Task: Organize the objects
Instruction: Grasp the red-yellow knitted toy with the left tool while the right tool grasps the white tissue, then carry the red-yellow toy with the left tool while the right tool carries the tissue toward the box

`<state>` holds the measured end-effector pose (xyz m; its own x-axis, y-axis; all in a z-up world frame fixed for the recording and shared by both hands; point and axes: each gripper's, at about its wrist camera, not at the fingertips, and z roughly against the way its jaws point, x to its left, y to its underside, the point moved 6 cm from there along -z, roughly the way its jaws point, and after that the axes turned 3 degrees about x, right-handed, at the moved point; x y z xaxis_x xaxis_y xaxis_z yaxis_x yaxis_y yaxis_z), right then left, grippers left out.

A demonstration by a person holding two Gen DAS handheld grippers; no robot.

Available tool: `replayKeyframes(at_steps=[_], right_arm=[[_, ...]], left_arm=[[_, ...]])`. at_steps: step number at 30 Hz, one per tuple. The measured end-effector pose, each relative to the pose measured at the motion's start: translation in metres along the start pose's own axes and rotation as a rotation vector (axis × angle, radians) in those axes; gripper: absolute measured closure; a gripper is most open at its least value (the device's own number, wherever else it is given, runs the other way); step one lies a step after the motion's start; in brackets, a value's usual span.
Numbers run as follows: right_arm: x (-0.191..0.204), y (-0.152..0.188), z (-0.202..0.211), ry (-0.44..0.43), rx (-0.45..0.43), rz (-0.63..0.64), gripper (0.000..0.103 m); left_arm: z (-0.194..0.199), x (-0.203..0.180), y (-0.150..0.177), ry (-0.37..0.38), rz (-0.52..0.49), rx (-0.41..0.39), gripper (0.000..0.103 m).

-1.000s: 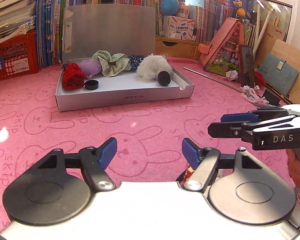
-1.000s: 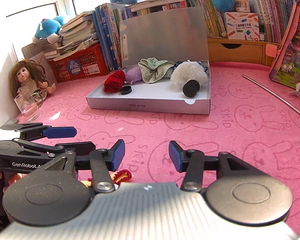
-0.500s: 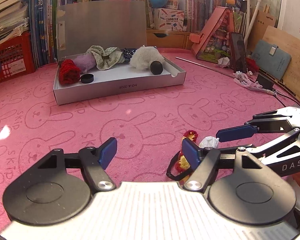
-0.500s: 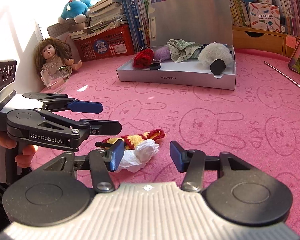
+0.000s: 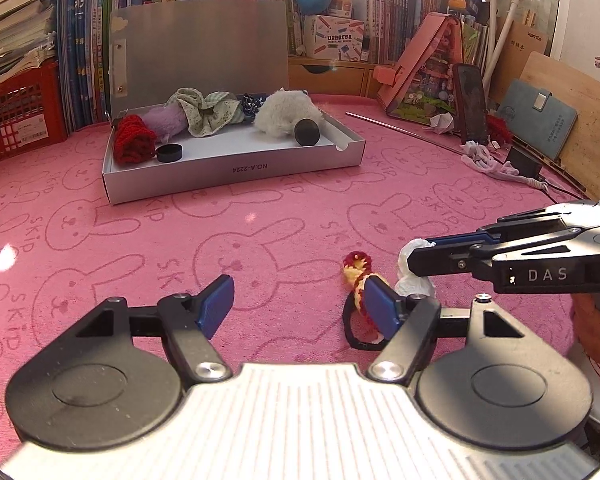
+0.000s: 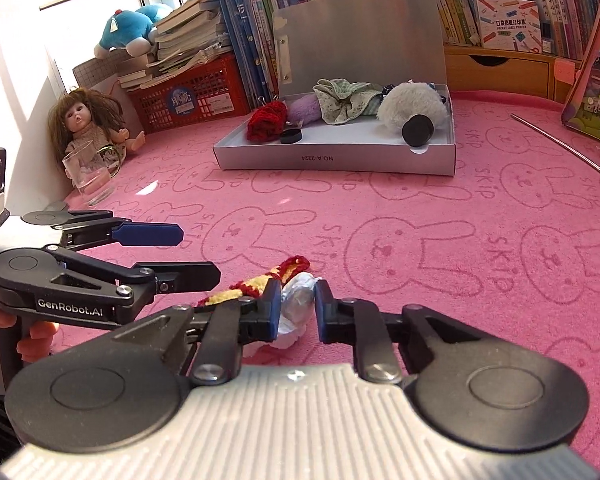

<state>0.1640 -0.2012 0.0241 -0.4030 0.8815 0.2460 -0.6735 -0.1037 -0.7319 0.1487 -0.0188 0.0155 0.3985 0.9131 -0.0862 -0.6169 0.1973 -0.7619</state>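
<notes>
Right gripper (image 6: 296, 306) jaws just closed, now pinching one crumpled white wad (image 6: 298, 300) on pink bench (image 6: 420, 208), well in front of open grey box (image 6: 336, 158). One red-yellow crochet piece (image 6: 268, 276) touching wad. Left gripper (image 5: 300, 308) spread, empty, just beside. Box holds five soft pieces, two black discs (image 6: 291, 136).

Low in the right-wrist frame, a crumpled white wad (image 6: 298, 308) sits pinched on the pink cloth, a red-and-yellow knitted band (image 6: 272, 276) touching its left side. Upper centre, the open white box (image 6: 340, 158) holds a red knit, purple fluff, green scrunchie, white pompom and two black discs.
</notes>
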Motion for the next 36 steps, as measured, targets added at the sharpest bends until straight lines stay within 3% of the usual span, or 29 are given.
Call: replayKeyframes(at_steps=[12,18,30,36], right_arm=[[-0.045,-0.013,0.014,0.144,-0.082,-0.099,0.082],[-0.047,-0.006,0.011,0.162,-0.072,-0.095,0.082],[-0.049,-0.002,0.008,0.156,-0.064,-0.11,0.081],[-0.049,-0.004,0.011,0.153,-0.082,-0.116,0.081]], left_arm=[[-0.008,-0.031,0.0,0.083,-0.036,0.003,0.029],[-0.019,-0.04,0.003,0.094,-0.046,0.038,0.055],[-0.033,-0.041,0.007,0.086,-0.028,0.066,0.056],[-0.027,-0.039,0.002,0.059,-0.04,0.039,0.072]])
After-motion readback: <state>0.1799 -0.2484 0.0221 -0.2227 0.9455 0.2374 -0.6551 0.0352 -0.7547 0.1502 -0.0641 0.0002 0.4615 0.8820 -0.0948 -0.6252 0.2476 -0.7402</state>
